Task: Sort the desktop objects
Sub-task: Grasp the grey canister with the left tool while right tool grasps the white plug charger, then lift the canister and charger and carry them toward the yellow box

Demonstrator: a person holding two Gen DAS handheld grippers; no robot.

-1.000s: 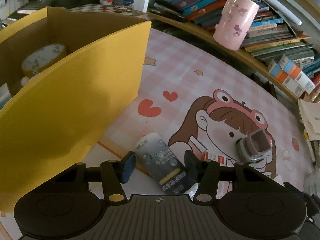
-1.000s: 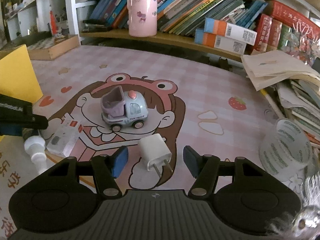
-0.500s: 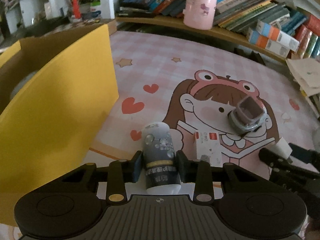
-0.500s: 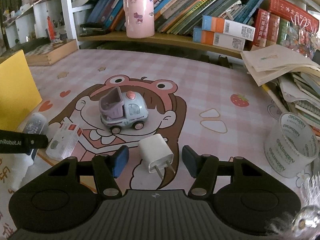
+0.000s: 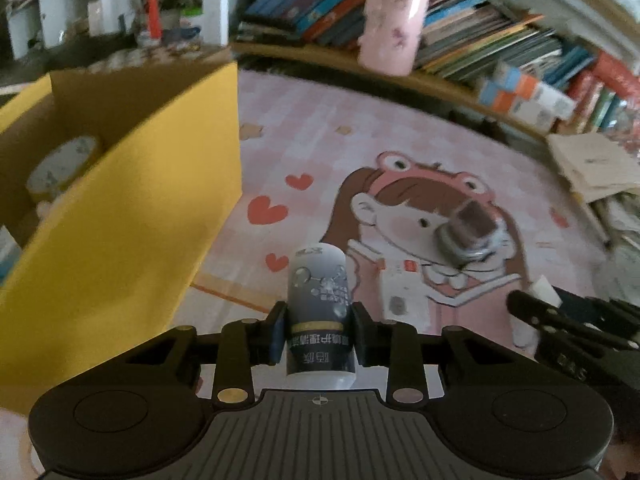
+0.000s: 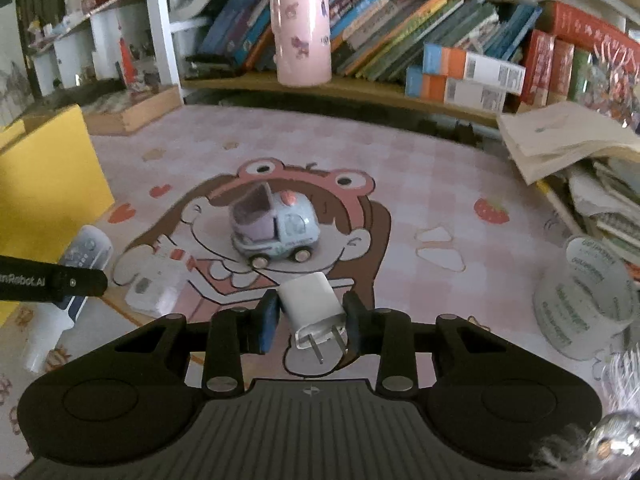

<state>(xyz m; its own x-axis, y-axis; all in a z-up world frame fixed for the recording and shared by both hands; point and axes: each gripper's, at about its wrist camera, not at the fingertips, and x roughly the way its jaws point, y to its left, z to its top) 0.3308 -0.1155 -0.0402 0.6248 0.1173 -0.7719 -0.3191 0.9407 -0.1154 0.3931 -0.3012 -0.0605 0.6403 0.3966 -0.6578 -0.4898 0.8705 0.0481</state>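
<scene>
Tabletop [image 6: 420, 168] carried a pink cartoon mat. Yellow box [image 5: 132, 216] stood open at its left side, a tape roll [image 5: 60, 164] already inside. Clear tape roll [image 6: 584, 300] sat near the paper stacks at right. Toy truck [image 6: 276, 228] was at mat centre, well apart from the box. Small white carton [image 6: 156, 284] lay just left of the truck.

Left claw [image 5: 320, 330] was closing on the dark spray bottle [image 5: 320, 292], pads pressing both sides of the barrel, bottle tilted with its far end up and toward the box. Right claw [image 6: 308, 320] was clenched on the white charger plug [image 6: 314, 304], prongs pointing back at the camera.

Risks, as judged: the bottle barrel is smooth and round and gripped near one end, so it could swivel or slide out during the carry over the box wall. The plug was held askew, near one corner; it may twist free. The two claws sat close together, so a simultaneous swing left could clash.

Pose: both claws pitched downward over the mat, left one beside the box wall.
</scene>
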